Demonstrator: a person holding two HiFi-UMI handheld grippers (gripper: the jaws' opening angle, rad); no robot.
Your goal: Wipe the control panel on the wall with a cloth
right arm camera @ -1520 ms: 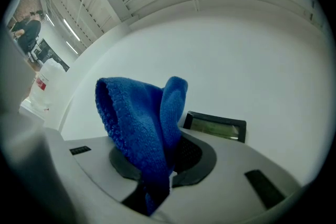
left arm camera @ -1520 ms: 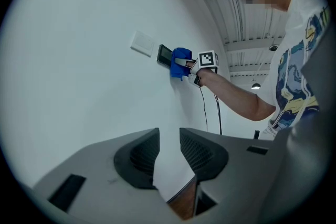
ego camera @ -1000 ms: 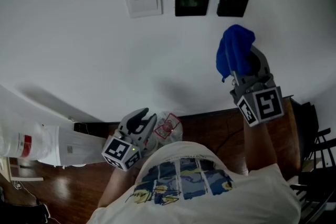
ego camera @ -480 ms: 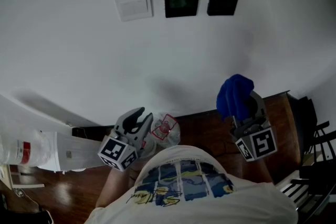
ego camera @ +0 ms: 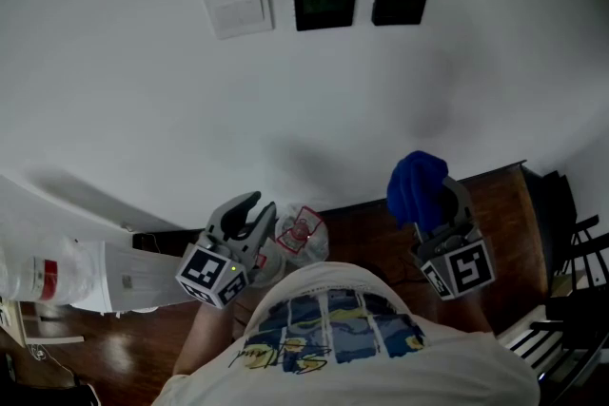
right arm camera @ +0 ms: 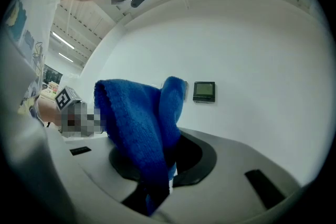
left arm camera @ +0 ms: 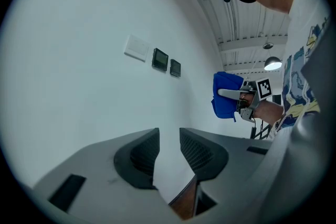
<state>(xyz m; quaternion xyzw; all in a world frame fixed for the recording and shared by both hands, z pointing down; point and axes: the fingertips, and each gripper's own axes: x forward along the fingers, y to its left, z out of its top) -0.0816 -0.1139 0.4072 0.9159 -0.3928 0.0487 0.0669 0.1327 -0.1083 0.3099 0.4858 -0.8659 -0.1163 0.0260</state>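
Note:
High on the white wall hang a white switch plate (ego camera: 238,9), a black control panel with a dim screen (ego camera: 324,4) and a second black panel (ego camera: 400,2). The screen panel (right arm camera: 203,91) also shows in the right gripper view, just past the cloth. My right gripper (ego camera: 433,204) is held low, well below the panels, shut on a bunched blue cloth (ego camera: 415,185) (right arm camera: 136,123) that sticks up out of its jaws. My left gripper (ego camera: 245,216) (left arm camera: 169,136) hangs near my waist, its jaws close together with nothing between them, pointing at the bare wall.
A crumpled clear plastic wrapper (ego camera: 303,231) lies on the wooden floor (ego camera: 495,204) by the skirting. A white cabinet or bench (ego camera: 67,266) stands at the left. Black chairs (ego camera: 571,299) stand at the right.
My right gripper has come down from beside the black panels to waist height, away from the wall, with the cloth still in it. The left gripper has hardly moved.

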